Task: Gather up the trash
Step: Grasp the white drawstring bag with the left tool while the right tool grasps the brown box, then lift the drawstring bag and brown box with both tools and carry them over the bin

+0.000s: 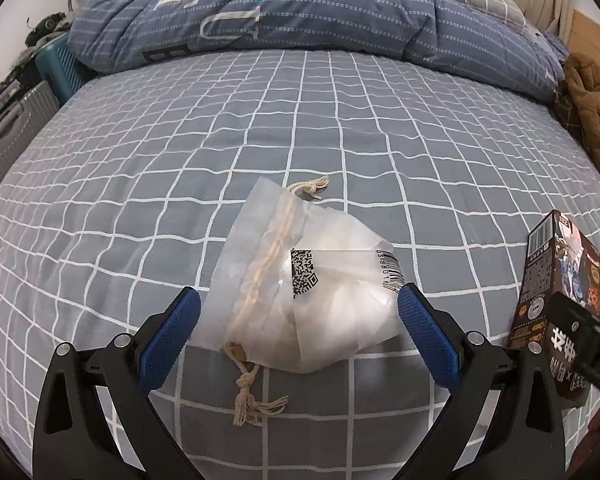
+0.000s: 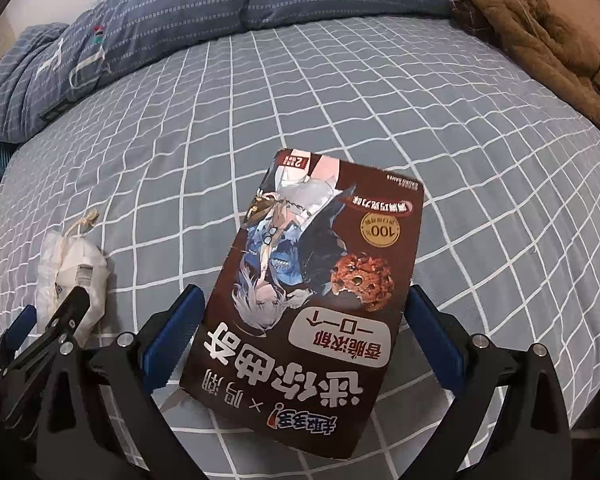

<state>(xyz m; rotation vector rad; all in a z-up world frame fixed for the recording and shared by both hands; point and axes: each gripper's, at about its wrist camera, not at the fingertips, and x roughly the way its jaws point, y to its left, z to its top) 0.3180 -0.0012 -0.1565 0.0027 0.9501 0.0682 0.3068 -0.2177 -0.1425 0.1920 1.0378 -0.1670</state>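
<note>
1. Left claw (image 1: 298, 314) open wide — blue pads either side of the translucent drawstring pouch (image 1: 300, 292), not yet pinching it. Pouch lies on the grid-pattern bed sheet (image 1: 260, 120), barcode and QR sticker up, cord knot trailing toward the claw.
2. Right claw (image 2: 306, 322) spread around the brown cookie box (image 2: 320, 300); whether the pads actually press the box — cannot tell. In the left view the box stands tilted up off the sheet, so probably being held.
3. Step in hand: grabbing both trash items, one per claw.
4. Next: left claw needs to close on the pouch body, then lift.
5. Folded blue quilt (image 1: 300, 12) and brown blanket (image 2: 532, 32) at far end, well apart.
</note>
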